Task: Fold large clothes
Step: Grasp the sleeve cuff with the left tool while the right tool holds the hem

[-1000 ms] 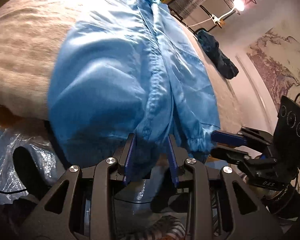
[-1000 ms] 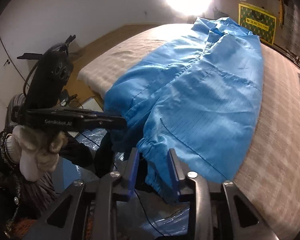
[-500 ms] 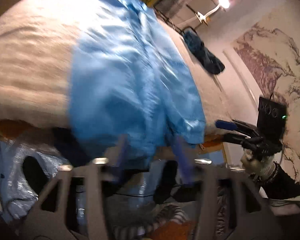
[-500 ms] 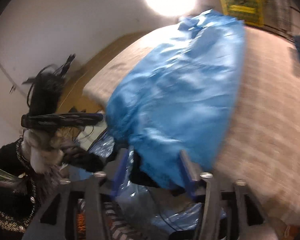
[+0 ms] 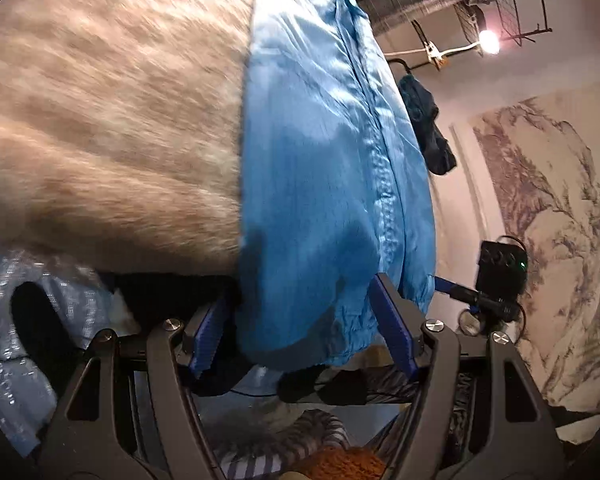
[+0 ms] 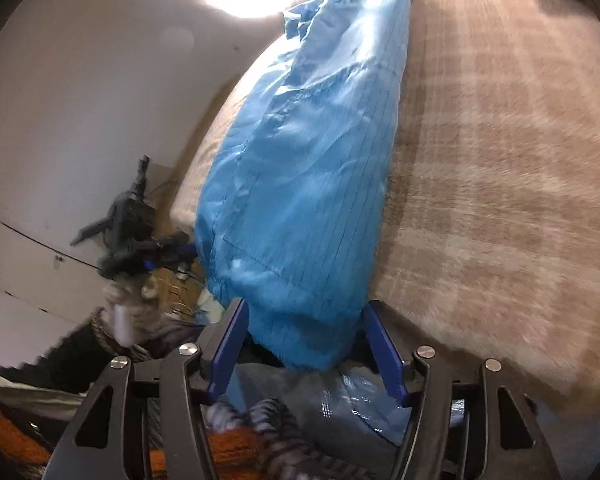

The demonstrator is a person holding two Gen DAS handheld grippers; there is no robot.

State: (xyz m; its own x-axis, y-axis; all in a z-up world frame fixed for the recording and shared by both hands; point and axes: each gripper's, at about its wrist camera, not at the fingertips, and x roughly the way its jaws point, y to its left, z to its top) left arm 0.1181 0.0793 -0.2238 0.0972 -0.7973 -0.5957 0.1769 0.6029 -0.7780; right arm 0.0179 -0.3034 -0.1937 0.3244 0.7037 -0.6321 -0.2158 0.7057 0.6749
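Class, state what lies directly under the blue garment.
The blue garment lies on a beige fuzzy blanket, visible beside it. Its hem overhangs the near edge. Whatever lies beneath the blanket is covered.

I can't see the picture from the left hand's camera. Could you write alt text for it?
A shiny blue garment lies lengthwise on a beige bed cover, its gathered hem hanging off the near edge between the open blue-padded fingers of the left gripper. At right, the right gripper reaches toward the same hem; a dark cloth lies further back.
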